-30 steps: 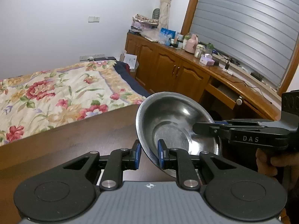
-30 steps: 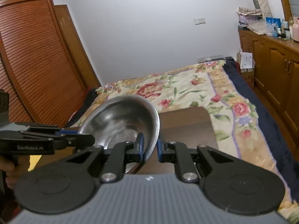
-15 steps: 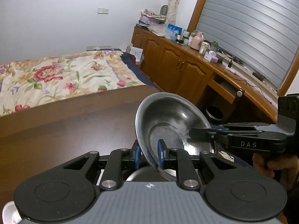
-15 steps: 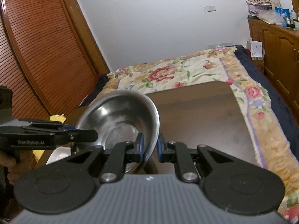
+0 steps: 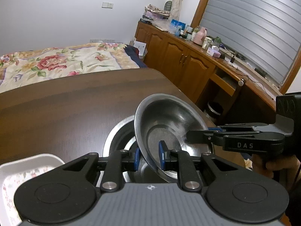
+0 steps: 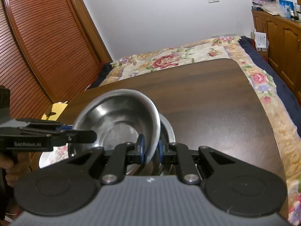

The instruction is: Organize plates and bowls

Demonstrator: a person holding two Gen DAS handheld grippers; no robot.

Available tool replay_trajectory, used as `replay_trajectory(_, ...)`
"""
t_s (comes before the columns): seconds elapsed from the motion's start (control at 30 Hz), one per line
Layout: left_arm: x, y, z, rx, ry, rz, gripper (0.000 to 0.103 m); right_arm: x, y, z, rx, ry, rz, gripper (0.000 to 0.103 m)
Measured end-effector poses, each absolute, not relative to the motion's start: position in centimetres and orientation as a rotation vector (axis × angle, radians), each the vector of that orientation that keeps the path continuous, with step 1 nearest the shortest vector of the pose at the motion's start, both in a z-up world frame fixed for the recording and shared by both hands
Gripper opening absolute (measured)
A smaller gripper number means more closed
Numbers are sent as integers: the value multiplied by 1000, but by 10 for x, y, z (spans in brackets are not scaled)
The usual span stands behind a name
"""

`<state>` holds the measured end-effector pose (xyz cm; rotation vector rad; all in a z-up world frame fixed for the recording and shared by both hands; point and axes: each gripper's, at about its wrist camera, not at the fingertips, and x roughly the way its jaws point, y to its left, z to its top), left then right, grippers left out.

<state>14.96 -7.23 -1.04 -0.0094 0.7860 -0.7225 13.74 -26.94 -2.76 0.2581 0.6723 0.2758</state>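
Holding one steel bowl [image 5: 169,130] between both tongs, tilted above a second steel bowl [image 5: 120,131] on the dark counter [image 5: 65,109]. I read left tongs [image 5: 149,158] clamped on its near rim, right tongs [image 6: 150,149] clamped on the opposite rim. White floral dish [image 5: 22,171] sits at 8 o'clock of the lower bowl.

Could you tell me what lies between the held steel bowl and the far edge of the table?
Bare dark wood: beyond the steel bowl the table carries nothing up to its far edge, as the right wrist view shows.
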Motion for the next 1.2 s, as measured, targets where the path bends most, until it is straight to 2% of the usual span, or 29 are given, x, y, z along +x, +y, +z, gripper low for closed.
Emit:
replay_trajectory(0.5, 143, -71, -31, 30, 810, -667, 21, 132, -247, -35, 70, 623, 257, 17)
replay_trajectory(0.83, 139, -69, -33, 51, 784, -636, 24, 126, -241, -37, -8, 584, 243, 19)
replay_trajectory(1.2, 139, -67, -37, 30, 765, -610, 24, 124, -249, -38, 39, 547, 244, 19)
